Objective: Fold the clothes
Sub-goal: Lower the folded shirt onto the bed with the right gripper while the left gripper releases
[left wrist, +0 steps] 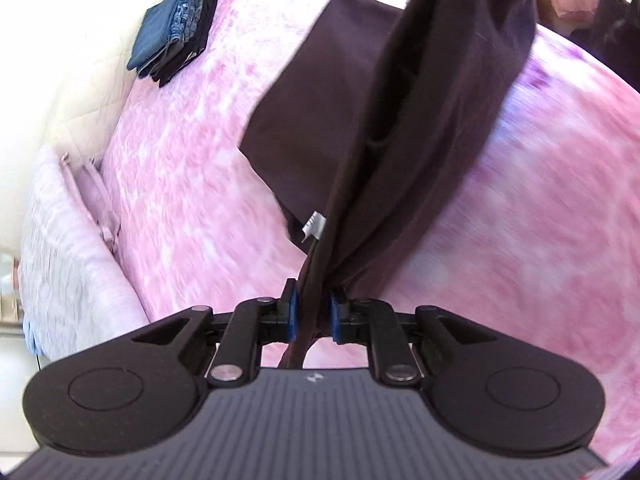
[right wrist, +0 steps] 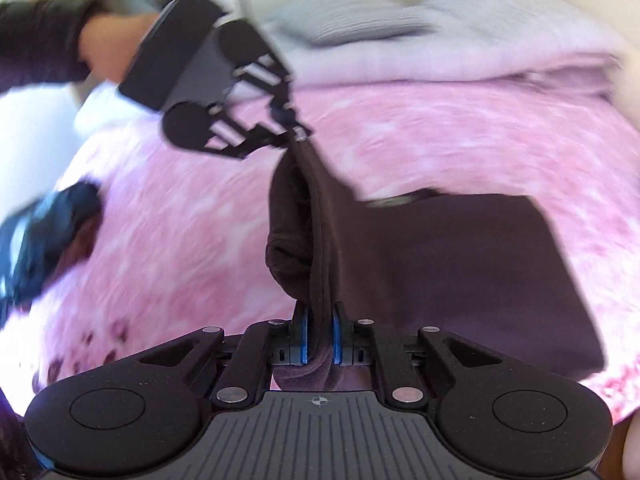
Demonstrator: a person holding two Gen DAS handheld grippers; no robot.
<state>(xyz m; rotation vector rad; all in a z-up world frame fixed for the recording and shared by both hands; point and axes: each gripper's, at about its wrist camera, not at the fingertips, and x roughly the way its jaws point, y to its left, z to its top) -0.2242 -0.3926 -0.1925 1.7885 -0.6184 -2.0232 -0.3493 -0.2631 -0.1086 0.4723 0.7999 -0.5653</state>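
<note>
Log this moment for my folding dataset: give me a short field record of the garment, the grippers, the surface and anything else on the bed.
garment: dark brown cloth garment, one edge lifted, the rest flat on the bed
left gripper: shut on the garment's edge
right gripper: shut on the same lifted edge
surface: pink mottled fleece blanket
also on bed: stack of folded dark blue denim clothes; pale lilac bedding at the far edge
image quality: motion blur
</note>
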